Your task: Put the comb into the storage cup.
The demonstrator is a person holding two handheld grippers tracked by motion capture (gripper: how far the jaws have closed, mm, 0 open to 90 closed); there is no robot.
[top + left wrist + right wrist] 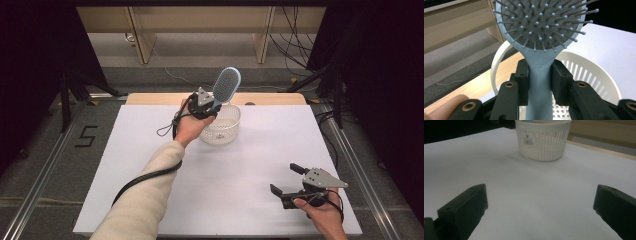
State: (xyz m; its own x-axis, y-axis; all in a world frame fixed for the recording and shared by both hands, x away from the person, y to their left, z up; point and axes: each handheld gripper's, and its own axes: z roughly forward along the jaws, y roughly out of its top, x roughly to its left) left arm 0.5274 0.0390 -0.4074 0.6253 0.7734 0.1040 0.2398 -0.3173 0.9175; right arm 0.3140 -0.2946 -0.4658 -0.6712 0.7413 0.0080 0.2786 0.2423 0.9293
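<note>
1. While both hands are above it, the white surface (240,170) carries everything — it lies under both grippers, with a strip of bare wood showing along its far edge.
2. Just below and beside the left gripper (210,107) stands the white slotted basket (222,127), round and upright; in the right gripper view it sits well ahead of the jaws, a small barcode label on its wall.
3. Clamped in the left gripper is the blue hairbrush (226,85) — its handle runs between the two black pads, which press on it from either side just under the neck, as the left gripper view shows. The brush head rises up and away from the jaws, bristles with small ball tips facing the gripper's camera, and it hangs above the near rim of the basket without touching it.
4. Well apart from the basket, toward the person's side of the surface, the right gripper (285,182) is held low over the white sheet with its jaws spread wide and nothing between them.
</note>
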